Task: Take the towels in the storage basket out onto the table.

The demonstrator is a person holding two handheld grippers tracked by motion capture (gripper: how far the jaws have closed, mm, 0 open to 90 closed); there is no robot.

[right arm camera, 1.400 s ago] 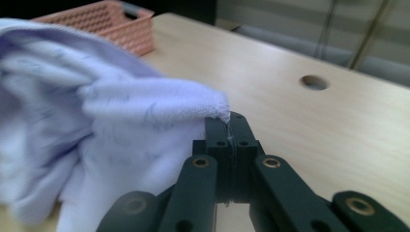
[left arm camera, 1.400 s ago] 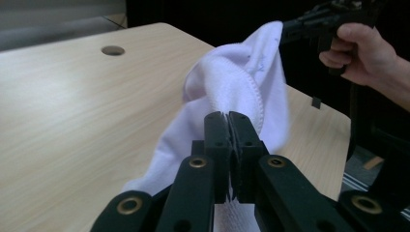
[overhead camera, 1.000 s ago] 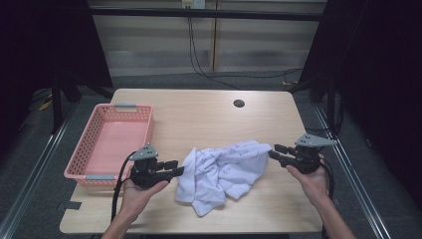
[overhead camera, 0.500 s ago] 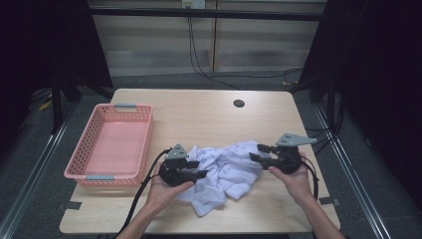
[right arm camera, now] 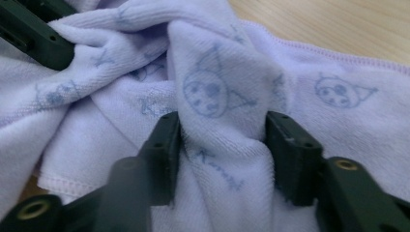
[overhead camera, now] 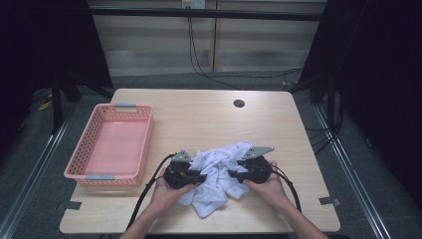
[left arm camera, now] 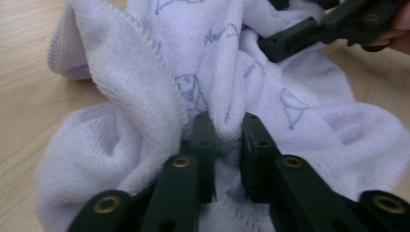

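**A:** Towel (overhead camera: 219, 174) update, working outward from the left gripper (left arm camera: 226, 130): its jaws have just been closing and now pinch a thin ridge of cloth, narrow gap, pads pressing on the fold. The right gripper (right arm camera: 222, 140) has a much fatter fold bulging between its jaws, which have eased a touch narrower, and both pads look to be against the cloth, so I'd call that a grip too, just a looser one.

**B:** And where's the towel sitting overall?

**A:** Crumpled in a heap at about 6 o'clock on the desk (overhead camera: 199, 114), near the front edge, one gripper at its 9 o'clock side and the other at 3. The pink basket (overhead camera: 79, 169) is off at 9 o'clock, apart from the cloth.

**B:** What's the risk?

**A:** My guess: the right side slips out if they pull apart, since it's holding bulk rather than an edge. Also both grabbed mid-heap folds, so spreading could just drag a twisted lump.
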